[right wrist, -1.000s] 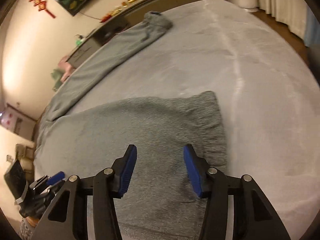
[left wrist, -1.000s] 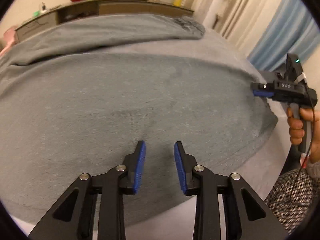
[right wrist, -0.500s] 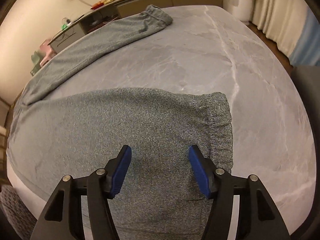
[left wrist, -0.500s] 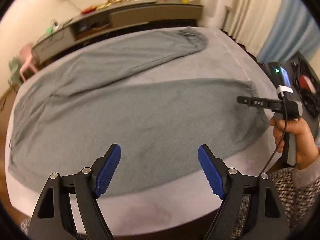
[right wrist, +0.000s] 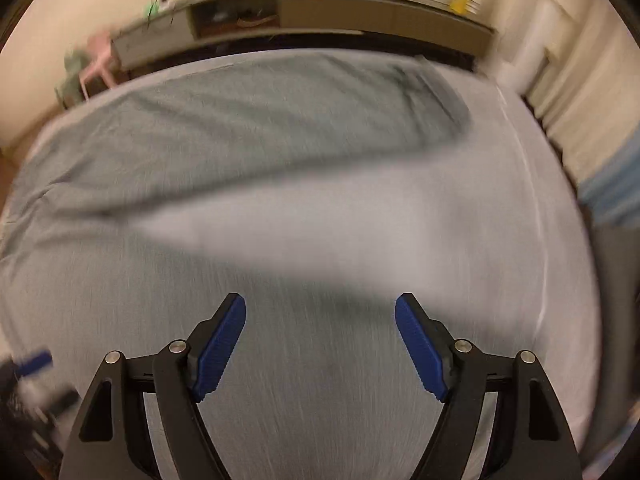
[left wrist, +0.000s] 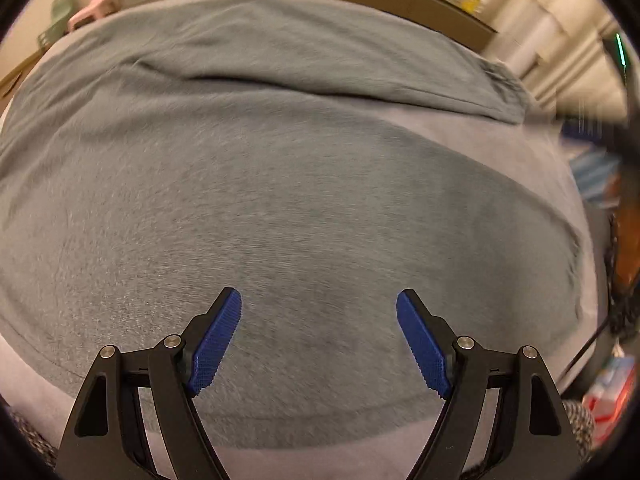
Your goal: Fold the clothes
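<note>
The grey trousers (left wrist: 304, 184) lie spread flat on the table (right wrist: 500, 240), both legs stretching away ahead of the jaws. The left gripper (left wrist: 319, 336) hangs over the near leg with jaws apart and empty. The right gripper (right wrist: 320, 340) has its jaws opening, nothing between them. Risk: the views are smeared, so a hasty pinch mid-leg may catch only the top layer, or bunch cloth and crease the fold.

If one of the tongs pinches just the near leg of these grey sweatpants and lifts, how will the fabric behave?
The grey sweatpants would probably droop: the knit lies limp, with soft creases by the far leg. They likely grip rather than slide, since the surface looks fuzzy. One pinch would probably drag the rest across the table.
</note>
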Demonstrator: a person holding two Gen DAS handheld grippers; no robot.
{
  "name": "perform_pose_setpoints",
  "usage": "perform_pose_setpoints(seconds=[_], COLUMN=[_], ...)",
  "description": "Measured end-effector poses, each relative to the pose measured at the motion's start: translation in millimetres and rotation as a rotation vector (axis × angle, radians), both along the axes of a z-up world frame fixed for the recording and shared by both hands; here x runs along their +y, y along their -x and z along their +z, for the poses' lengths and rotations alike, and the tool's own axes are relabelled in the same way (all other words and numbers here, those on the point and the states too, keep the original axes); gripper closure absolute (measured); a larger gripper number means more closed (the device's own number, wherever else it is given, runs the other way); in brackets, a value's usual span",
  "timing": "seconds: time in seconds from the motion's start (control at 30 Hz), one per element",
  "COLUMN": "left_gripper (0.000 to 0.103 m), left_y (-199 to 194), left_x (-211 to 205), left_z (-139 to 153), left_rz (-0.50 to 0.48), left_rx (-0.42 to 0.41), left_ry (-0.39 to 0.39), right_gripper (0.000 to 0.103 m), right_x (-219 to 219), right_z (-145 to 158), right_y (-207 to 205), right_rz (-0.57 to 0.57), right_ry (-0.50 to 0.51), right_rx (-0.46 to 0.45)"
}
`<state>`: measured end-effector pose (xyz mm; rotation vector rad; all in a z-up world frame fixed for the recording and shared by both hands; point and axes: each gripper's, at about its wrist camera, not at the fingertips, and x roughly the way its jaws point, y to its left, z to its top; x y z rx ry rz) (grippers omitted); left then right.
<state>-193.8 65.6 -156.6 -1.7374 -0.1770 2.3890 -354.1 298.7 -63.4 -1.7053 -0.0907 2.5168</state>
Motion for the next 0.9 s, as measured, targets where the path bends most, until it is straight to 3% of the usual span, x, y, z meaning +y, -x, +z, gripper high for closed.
perform_pose_setpoints(seconds=[0.1, 0.23, 0.3, 0.37, 0.57, 0.8, 0.9], left_gripper=[0.021, 0.021, 0.021, 0.021, 0.021, 0.021, 0.021], left_y=[-5.2, -13.0, -13.3, -10.6, 0.8, -0.5, -3.0], left_x=[7.7, 16.5, 18.9, 22.3, 8.8, 4.9, 7.1], left_z=[-3.7, -9.5, -9.7, -6.9, -0.9, -9.9, -7.7], left_rz=[-0.007, -0.044, -0.049, -0.068, -0.077, -0.083, -0.091], left_rx=[-0.001, 0.01, 0.009, 0.013, 0.041, 0.039, 0.063], left_ry=[0.007, 0.033, 0.036, 0.039, 0.024, 0.003, -0.013], right_gripper=[0.025, 0.023, 0.022, 0.022, 0.023, 0.023, 0.023], right_x=[-32.3, -56.5, -47.7, -31.0, 15.6, 45.1, 54.2], right_z=[53.2, 127.8, 150.7, 144.5, 34.8, 1.6, 4.8], right_y=[74.5, 100.9, 105.2, 106.9, 87.7, 45.0, 16.9], right_rz=[0.006, 0.106, 0.09, 0.057, 0.04, 0.044, -0.044], right_ry=[-0.057, 0.048, 0.138, 0.182, 0.132, 0.067, 0.164], right_rx=[-0.06, -0.046, -0.021, -0.032, -0.172, 0.079, 0.136])
